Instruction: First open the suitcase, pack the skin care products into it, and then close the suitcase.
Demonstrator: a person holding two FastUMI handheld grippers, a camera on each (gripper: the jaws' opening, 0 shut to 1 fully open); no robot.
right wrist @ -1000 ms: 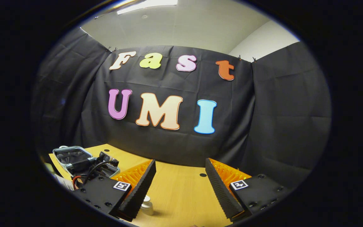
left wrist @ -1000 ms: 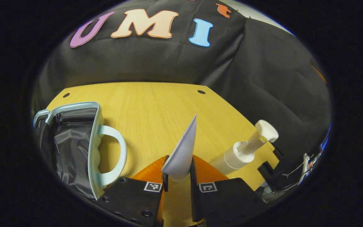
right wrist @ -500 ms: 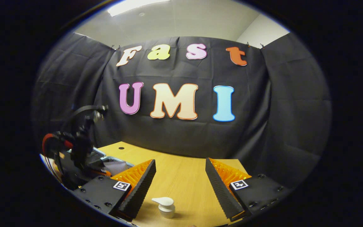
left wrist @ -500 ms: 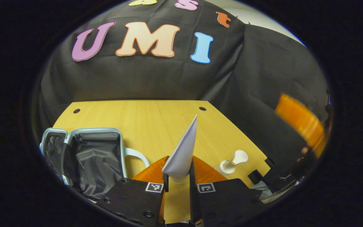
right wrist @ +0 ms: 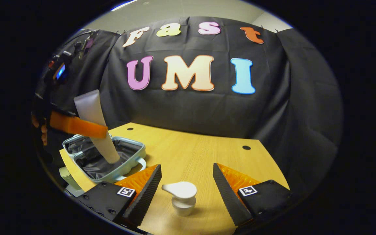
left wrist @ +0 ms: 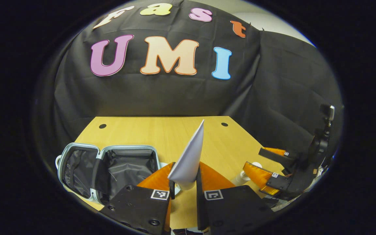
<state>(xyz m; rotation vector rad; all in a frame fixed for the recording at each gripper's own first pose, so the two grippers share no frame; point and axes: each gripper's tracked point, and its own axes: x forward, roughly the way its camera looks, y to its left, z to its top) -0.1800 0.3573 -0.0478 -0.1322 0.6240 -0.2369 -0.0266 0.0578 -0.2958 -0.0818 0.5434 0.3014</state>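
Packing step: left gripper [left wrist: 184, 189] clamping tube [left wrist: 189, 155] nr open suitcase [left wrist: 109, 168]; right gripper [right wrist: 186, 186] wide open, empty, straddling pump [right wrist: 180, 194]. Next: tube going in.

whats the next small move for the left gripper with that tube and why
Probably lower the tube into the open suitcase and release. In the right gripper view the left gripper holds it upright, its lower end already over the dark lining. The right gripper hangs open around the pump bottle on the table.
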